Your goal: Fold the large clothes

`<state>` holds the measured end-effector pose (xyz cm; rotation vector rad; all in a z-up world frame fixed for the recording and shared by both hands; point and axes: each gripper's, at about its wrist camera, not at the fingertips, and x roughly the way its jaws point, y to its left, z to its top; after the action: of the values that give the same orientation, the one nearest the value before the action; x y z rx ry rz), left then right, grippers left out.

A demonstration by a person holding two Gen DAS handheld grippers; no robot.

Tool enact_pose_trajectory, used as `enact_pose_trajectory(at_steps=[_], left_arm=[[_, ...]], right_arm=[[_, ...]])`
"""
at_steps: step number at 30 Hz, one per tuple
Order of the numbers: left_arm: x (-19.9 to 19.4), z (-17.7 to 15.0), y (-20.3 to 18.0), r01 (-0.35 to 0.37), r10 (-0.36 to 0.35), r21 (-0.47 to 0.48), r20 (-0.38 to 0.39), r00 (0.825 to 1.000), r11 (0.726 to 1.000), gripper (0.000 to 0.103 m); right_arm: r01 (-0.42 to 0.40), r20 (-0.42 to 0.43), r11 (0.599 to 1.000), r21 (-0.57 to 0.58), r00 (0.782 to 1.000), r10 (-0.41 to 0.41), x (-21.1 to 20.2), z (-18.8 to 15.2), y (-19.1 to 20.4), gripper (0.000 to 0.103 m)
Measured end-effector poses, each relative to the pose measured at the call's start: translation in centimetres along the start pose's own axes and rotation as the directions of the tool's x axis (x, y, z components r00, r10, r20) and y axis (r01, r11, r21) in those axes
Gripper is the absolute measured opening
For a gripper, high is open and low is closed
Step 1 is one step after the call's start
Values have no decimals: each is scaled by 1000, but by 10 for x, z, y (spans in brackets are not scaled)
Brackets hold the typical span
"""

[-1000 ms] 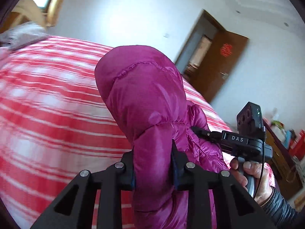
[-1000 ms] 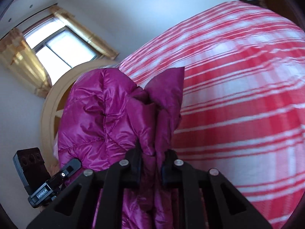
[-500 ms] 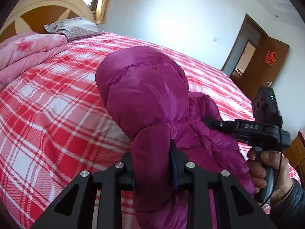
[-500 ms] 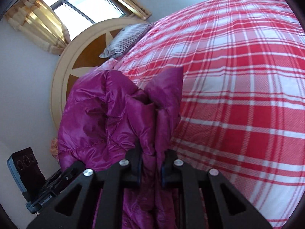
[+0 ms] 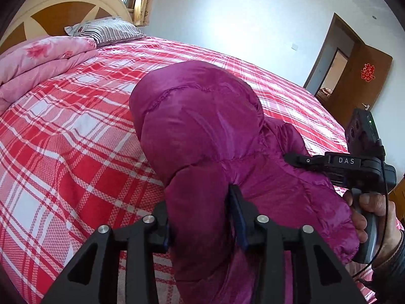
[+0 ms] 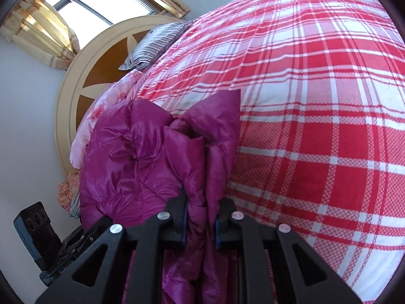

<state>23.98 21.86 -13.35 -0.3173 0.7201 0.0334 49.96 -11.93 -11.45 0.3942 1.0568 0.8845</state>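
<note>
Plaid bedspread (image 5: 76, 152) under magenta puffer jacket (image 5: 202, 126); left gripper (image 5: 202, 217) opening around jacket, right gripper (image 6: 201, 217) clamped on it.

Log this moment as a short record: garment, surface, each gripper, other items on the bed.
garment: magenta puffer jacket, bunched, on the bed
surface: bed with red-and-white plaid cover
left gripper: jaws opening, jacket fabric between the fingers
right gripper: fingers pinched on a thick fold of the jacket
at the headboard: striped pillow, folded pink floral quilt
fold: not yet flat
</note>
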Motion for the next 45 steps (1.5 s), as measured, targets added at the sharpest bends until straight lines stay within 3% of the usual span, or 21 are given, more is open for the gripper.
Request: enact_pose_trajectory(at_steps=[14, 16, 18, 20, 22, 26, 35, 45], left_arm=[[2, -7, 4, -35, 35, -33, 3, 999, 999, 59], [-4, -7, 3, -38, 37, -44, -8, 999, 998, 59], [-14, -6, 1, -56, 55, -46, -9, 998, 997, 59], [-32, -5, -3, -80, 81, -35, 9, 997, 996, 59], [-50, -5, -8, -84, 85, -27, 47, 995, 996, 59], [-97, -2, -22, -82, 82, -10, 137, 987, 997, 71], [-158, 9, -49, -39, 27, 45, 243, 970, 998, 77], [-171, 13, -49, -9, -8, 62, 261, 965, 998, 79]], right_arm=[[46, -17, 999, -18, 999, -46, 2, -5, -5, 24], [63, -17, 998, -20, 998, -63, 0, -4, -3, 28], [97, -7, 995, -26, 995, -97, -4, -4, 1, 44], [131, 20, 991, -40, 991, -130, -16, -5, 7, 48], [182, 64, 981, -75, 982, -177, -33, -7, 18, 52], [278, 192, 951, -137, 949, -250, -77, -20, 48, 71], [359, 375, 899, -249, 892, -252, -142, -76, 119, 94], [374, 436, 895, -243, 866, -243, -172, -96, 144, 99]])
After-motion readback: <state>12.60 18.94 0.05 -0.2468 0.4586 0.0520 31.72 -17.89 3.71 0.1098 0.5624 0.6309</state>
